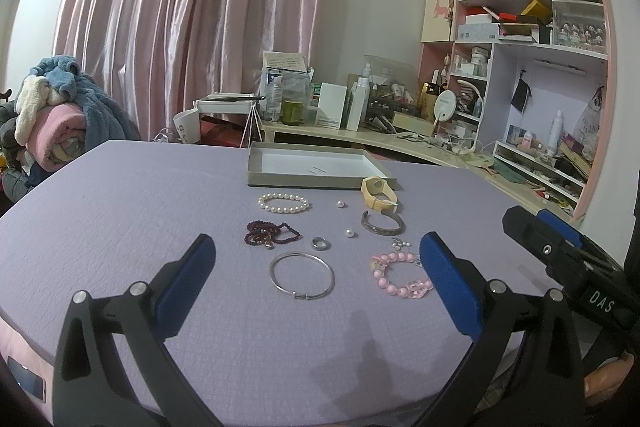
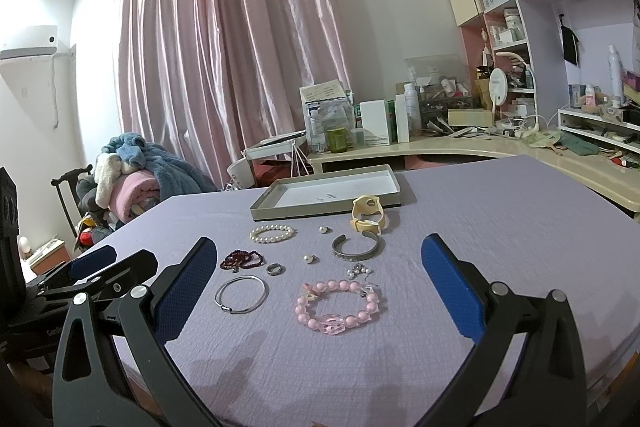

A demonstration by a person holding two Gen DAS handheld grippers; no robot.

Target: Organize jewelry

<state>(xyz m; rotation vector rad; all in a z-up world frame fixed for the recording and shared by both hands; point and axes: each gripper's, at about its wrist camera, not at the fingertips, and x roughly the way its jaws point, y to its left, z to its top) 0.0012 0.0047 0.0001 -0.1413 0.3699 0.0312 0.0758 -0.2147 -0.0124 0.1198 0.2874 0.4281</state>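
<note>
Both tongs hang above the near edge of the lilac counter (image 1: pixel 120 195), each spread wide with nothing between its blue pads. Left tongs (image 1: pixel 316 283) frame the silver bangle (image 1: pixel 302 275), which lies just right of the dark red bead bracelet (image 1: pixel 270 233) and near a small ring (image 1: pixel 321 243). Right tongs (image 2: pixel 320 283) frame the pink bead bracelet (image 2: pixel 340 305). Farther off lie a white pearl bracelet (image 2: pixel 272 232), two loose pearls (image 2: pixel 309 259), an open metal cuff (image 2: pixel 355 247) and a cream watch (image 2: pixel 366 214) touching the shallow grey tray (image 2: pixel 264 213), which holds no jewelry.
</note>
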